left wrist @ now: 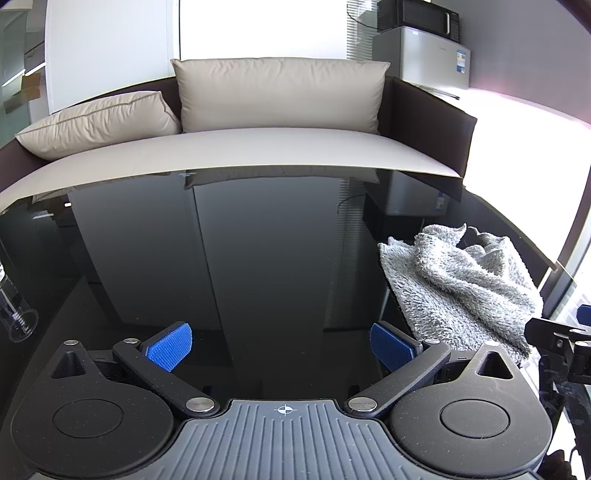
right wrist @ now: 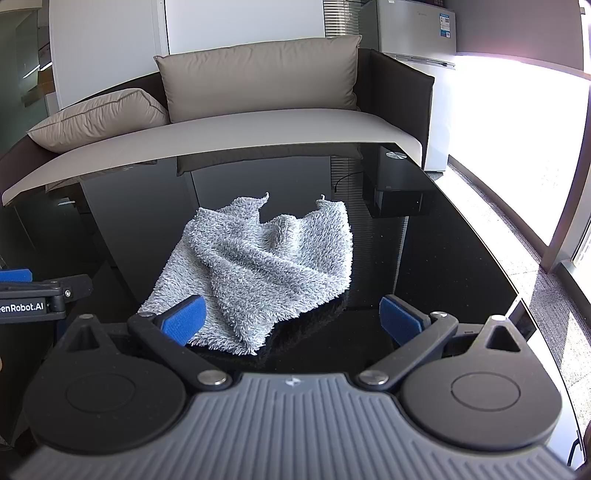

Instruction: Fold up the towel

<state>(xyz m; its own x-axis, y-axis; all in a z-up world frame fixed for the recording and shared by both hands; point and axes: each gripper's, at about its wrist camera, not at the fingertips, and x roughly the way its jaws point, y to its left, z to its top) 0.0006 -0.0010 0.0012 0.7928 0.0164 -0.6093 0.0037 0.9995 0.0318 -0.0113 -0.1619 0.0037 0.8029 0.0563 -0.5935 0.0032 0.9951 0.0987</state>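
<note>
A grey fluffy towel (right wrist: 258,269) lies crumpled on the glossy black table (right wrist: 424,266), with two corners sticking up at its far edge. My right gripper (right wrist: 291,321) is open and empty, just in front of the towel's near edge; its left pad (right wrist: 184,319) overlaps the towel's near left corner in view. My left gripper (left wrist: 280,345) is open and empty over bare table, with the towel (left wrist: 461,288) to its right. The right gripper's side (left wrist: 557,339) shows at the left wrist view's right edge.
A beige sofa with two cushions (right wrist: 258,77) stands right behind the table. A clear glass cylinder (left wrist: 14,314) stands at the table's left edge. A fridge (right wrist: 410,33) is at the back right. The table's right edge (right wrist: 517,291) borders a bright window.
</note>
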